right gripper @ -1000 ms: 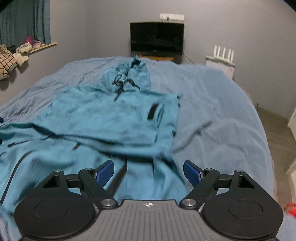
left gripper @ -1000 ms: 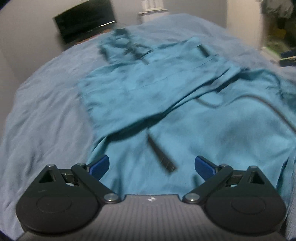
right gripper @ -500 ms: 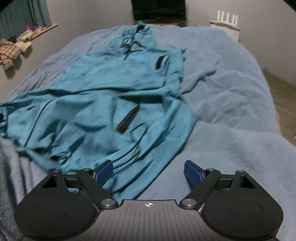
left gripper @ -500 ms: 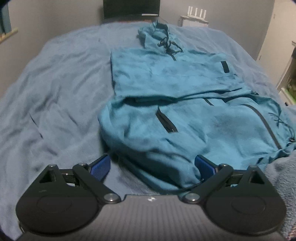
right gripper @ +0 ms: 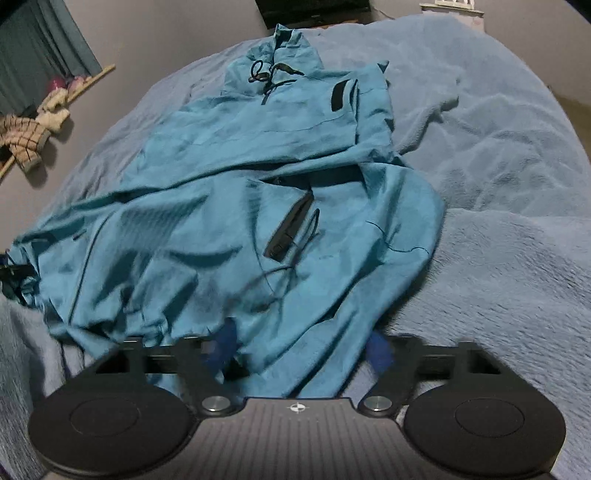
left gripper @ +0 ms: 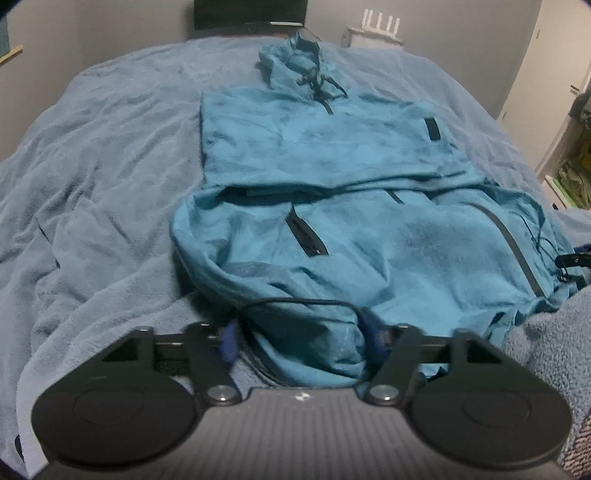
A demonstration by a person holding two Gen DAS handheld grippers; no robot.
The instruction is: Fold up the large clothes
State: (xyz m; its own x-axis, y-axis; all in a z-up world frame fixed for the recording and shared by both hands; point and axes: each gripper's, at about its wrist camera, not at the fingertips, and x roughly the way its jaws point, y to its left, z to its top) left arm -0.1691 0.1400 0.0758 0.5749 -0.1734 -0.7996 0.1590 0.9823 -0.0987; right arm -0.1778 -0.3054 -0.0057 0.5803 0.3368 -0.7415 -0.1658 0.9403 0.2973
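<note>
A large teal hooded jacket (left gripper: pixel 369 155) lies spread on the bed, hood at the far end, with a sleeve folded across its chest. My left gripper (left gripper: pixel 301 339) is at the near left corner of the hem. Its jaws are closing, with a bunch of hem fabric and a black drawcord (left gripper: pixel 295 301) between the blue pads (left gripper: pixel 229 341). My right gripper (right gripper: pixel 301 349) is at the near right corner of the jacket (right gripper: pixel 258 155). Its jaws are closing too, and the hem corner lies between its blurred fingers (right gripper: pixel 380 350). Neither pair visibly pinches the cloth.
A rumpled blue blanket (left gripper: pixel 110 177) covers the whole bed. A black screen (left gripper: pixel 251 14) and a white router (left gripper: pixel 380 22) stand against the far wall. A curtain and a ledge with clothes (right gripper: pixel 33 125) are on the left, and shelves (left gripper: pixel 576 162) on the right.
Both grippers have come in low over the jacket's near hem. Their jaws have narrowed from wide open to about half, with hem fabric now between the fingers.
</note>
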